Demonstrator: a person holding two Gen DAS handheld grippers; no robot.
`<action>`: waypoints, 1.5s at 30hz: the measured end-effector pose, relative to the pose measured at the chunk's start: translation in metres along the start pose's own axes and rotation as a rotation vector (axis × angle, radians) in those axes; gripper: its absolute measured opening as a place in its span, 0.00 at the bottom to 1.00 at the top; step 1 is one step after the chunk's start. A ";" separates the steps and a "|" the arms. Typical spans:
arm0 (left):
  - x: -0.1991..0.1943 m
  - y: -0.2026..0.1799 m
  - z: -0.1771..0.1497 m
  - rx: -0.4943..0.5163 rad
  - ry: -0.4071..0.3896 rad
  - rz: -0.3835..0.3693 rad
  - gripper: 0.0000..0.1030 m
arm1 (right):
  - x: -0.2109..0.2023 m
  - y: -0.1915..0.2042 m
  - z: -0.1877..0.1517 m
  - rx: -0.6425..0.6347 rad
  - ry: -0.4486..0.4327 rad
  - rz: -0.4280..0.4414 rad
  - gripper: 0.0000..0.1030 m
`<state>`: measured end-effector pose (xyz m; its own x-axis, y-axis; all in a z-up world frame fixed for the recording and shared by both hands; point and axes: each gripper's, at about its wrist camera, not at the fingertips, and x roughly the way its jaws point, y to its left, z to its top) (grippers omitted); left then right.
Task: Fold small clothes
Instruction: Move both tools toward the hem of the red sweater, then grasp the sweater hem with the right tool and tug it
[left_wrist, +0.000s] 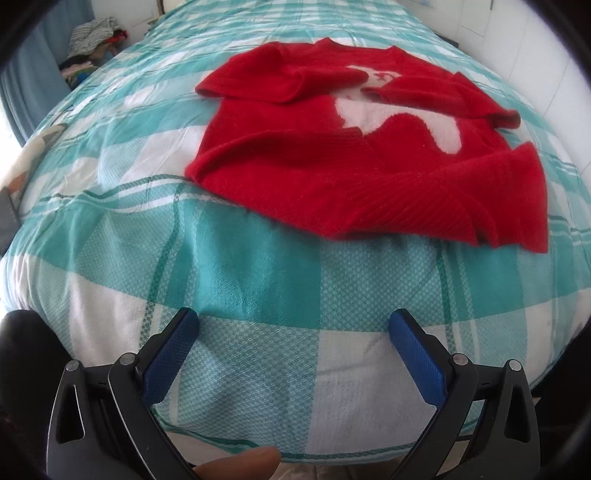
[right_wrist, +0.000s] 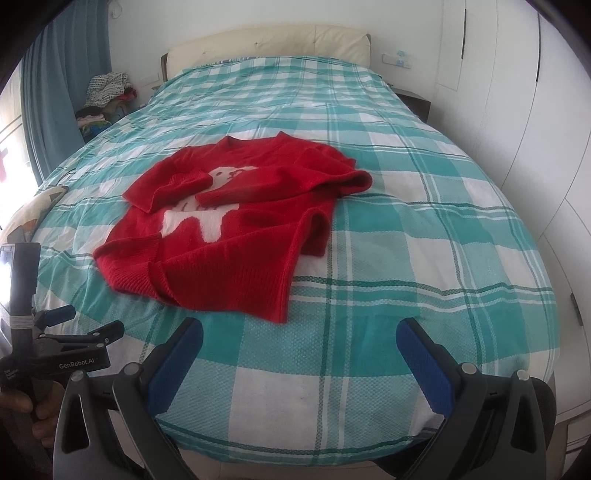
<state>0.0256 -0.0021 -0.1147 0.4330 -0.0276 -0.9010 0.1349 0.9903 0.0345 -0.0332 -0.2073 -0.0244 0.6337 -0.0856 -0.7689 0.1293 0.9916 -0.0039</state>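
Red sweater (right_wrist: 236, 225) on bed (right_wrist: 424, 258), ahead of both tongs; left tongs (left_wrist: 293, 325) agape, empty; right tongs (right_wrist: 299, 332) likewise

The sweater (right_wrist: 236, 218) lies on the bed (right_wrist: 424, 229), near the foot end and a bit to the left. Both its sleeves are folded over its front. The headboard (right_wrist: 269, 44) stands at the far end. A pile of clothes (right_wrist: 105, 98) sits left of the bed, far back.

A bed (right_wrist: 424, 229) in a teal-and-white check cover fills the frame. A red sweater (right_wrist: 236, 236) lies on it, left of centre.
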 end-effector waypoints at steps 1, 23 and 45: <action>0.001 -0.001 -0.001 0.006 -0.004 0.002 1.00 | 0.001 -0.001 0.000 0.003 0.002 0.001 1.00; 0.002 -0.001 -0.009 0.044 -0.055 -0.007 1.00 | 0.018 -0.005 -0.005 0.024 0.037 0.034 1.00; -0.045 0.072 0.013 -0.121 -0.133 -0.223 1.00 | 0.113 -0.019 0.017 0.017 0.142 0.480 0.43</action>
<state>0.0277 0.0690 -0.0658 0.5184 -0.2566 -0.8157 0.1361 0.9665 -0.2176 0.0494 -0.2377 -0.1004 0.5150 0.3954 -0.7605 -0.1389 0.9140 0.3812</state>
